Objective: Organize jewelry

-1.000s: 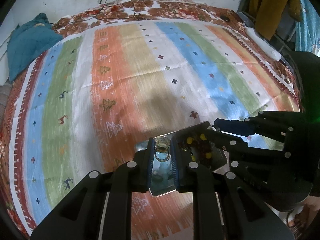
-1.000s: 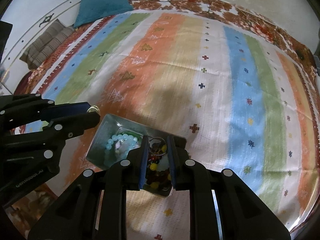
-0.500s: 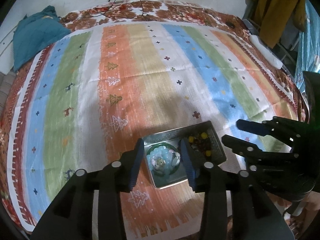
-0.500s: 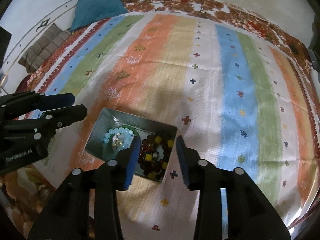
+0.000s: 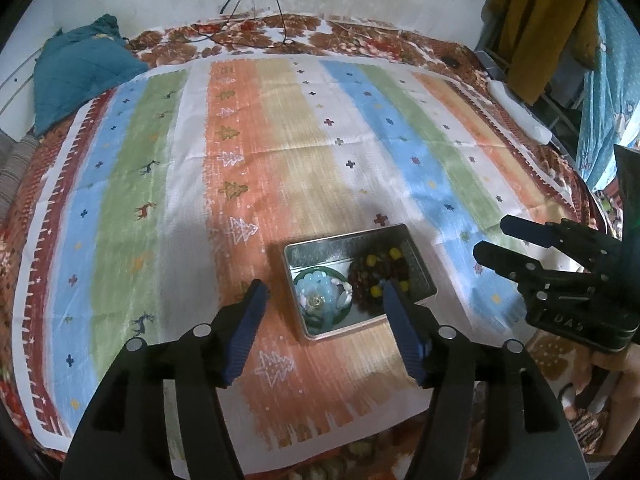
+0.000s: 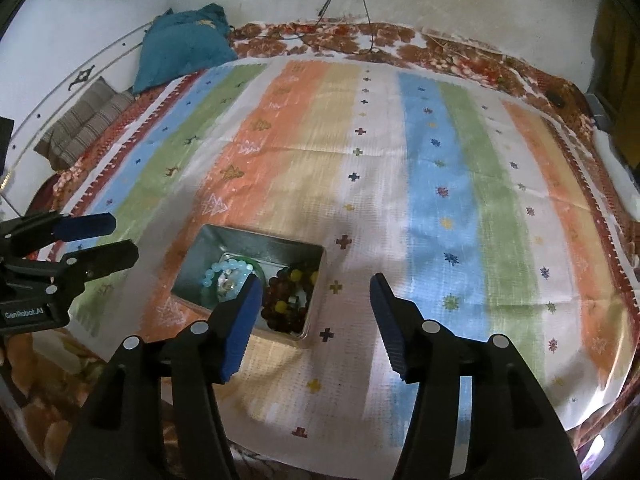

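Left wrist view: the left gripper point(image 5: 323, 295) hangs over the bed point(image 5: 280, 160), its jaws opening with nothing pressed between them. Just ahead of the fingertips, framed between them, sits a metal tin point(image 5: 416, 256) on the striped cloth point(image 5: 132, 184). Pale blue beads point(image 5: 320, 296) with a small ring point(image 5: 316, 301) on top lie in its nearer left part; dark beads point(image 5: 372, 276) with yellow ones fill the right part. The right gripper point(image 5: 491, 242) shows off to the right, apart from the tin.

Right wrist view: the right gripper point(image 6: 313, 293) is also opening, empty. The tin point(image 6: 280, 244) lies ahead and left of it, partly behind the left finger point(image 6: 240, 320). The left gripper point(image 6: 116, 236) reaches in from the left edge, apart from the tin. A blue pillow point(image 6: 184, 48) lies far beyond.
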